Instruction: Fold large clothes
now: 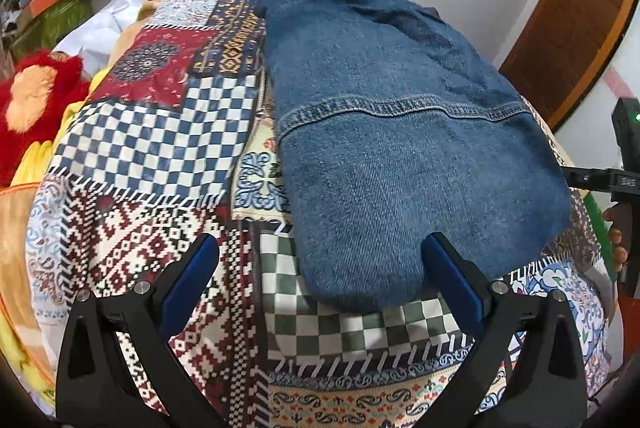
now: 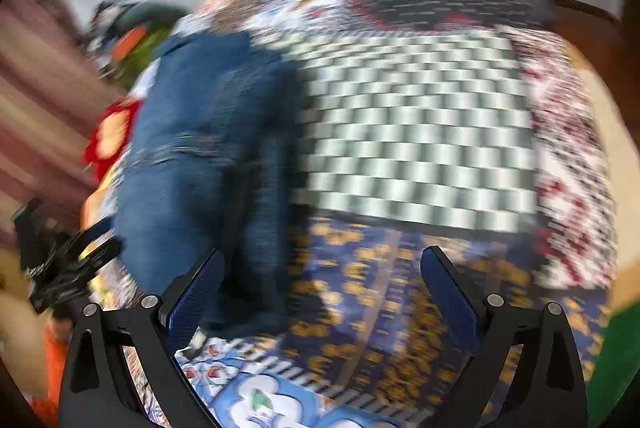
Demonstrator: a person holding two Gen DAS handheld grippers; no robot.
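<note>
Two wide-open tools, left tool [image 1: 320,264] and right tool [image 2: 322,278], over one folded denim garment [image 1: 400,132] on one patchwork cover [image 1: 160,132].

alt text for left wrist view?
Folded blue denim garment lies on a patchwork-print cover. The open left gripper hovers at its near edge, holding nothing. The other gripper shows at far right.
</note>
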